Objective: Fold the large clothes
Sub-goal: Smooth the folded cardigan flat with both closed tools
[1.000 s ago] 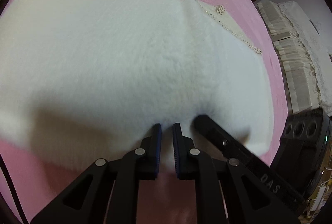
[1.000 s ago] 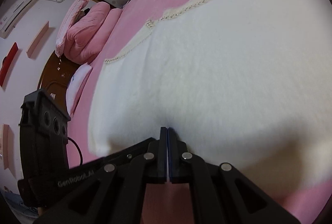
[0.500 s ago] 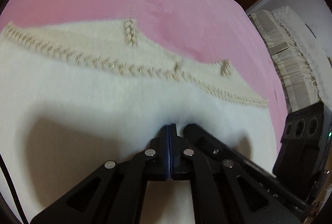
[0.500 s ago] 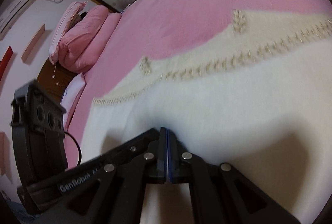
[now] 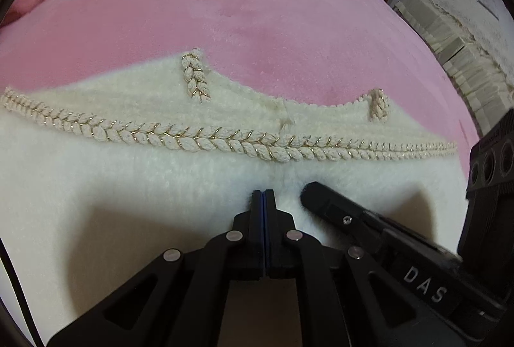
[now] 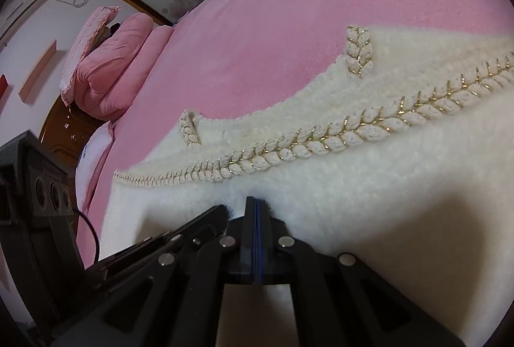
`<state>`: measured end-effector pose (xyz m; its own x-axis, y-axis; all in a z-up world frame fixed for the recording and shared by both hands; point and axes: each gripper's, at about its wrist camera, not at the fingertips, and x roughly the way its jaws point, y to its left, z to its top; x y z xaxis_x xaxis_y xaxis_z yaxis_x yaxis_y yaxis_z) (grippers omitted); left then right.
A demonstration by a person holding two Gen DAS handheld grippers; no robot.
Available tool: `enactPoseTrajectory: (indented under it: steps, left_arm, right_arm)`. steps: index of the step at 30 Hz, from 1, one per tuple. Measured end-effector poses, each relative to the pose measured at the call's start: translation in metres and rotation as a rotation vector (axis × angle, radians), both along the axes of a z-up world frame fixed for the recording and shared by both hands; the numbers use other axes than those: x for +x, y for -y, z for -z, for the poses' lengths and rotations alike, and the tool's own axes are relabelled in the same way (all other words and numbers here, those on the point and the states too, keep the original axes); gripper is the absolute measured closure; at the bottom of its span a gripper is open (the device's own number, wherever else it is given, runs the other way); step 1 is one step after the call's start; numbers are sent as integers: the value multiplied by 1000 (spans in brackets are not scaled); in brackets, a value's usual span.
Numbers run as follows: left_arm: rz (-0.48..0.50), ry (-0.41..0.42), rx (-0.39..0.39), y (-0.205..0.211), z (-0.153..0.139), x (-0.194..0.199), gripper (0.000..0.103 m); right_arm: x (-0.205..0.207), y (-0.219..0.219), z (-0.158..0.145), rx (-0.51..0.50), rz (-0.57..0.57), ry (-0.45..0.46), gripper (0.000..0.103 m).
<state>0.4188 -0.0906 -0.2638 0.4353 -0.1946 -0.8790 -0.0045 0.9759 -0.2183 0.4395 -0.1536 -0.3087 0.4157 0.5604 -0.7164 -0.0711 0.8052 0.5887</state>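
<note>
1. Both hand-held grippers sit side by side at the lower centre of their views. I read the left hand-held gripper [image 5: 263,193] as closed, jaws pressed together on the fluffy white knitted garment [image 5: 128,186]; the right hand-held gripper [image 6: 256,200] looks the same, pinched shut with fleece fibres showing at its tip.
2. That garment lies spread on the pink plush bed [image 5: 225,9], filling the lower half of both frames. Its braided cream-and-gold trim [image 5: 225,144] runs across mid-frame, and the folded pink quilt [image 6: 106,74] sits at the left of the right wrist view.
3. My judgement: a fold is in hand, with the nearer layer gripped at two close points and laid toward the trimmed edge.
4. Next, I would line the held edge up square with the braid, lower it flat, then part both jaws cleanly so the pile does not snag.
5. Readable writing: "DAS" on the other gripper's body, lower right of the left wrist view. A small label at that view's right edge is too blurred to read.
</note>
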Motion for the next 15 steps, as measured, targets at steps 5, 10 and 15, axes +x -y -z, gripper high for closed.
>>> enactPoseTrajectory:
  steps: [5, 10, 15]
  left_arm:
    - [-8, -2, -9, -13, -7, -10, 102]
    - [-91, 32, 152, -82, -27, -28, 102]
    - [-214, 27, 112, -163, -30, -45, 102]
  right_arm:
    - [-6, 18, -5, -61, 38, -9, 103]
    - [-14, 85, -22, -193, 88, -12, 103]
    - [-28, 159, -37, -427, 277, -12, 103]
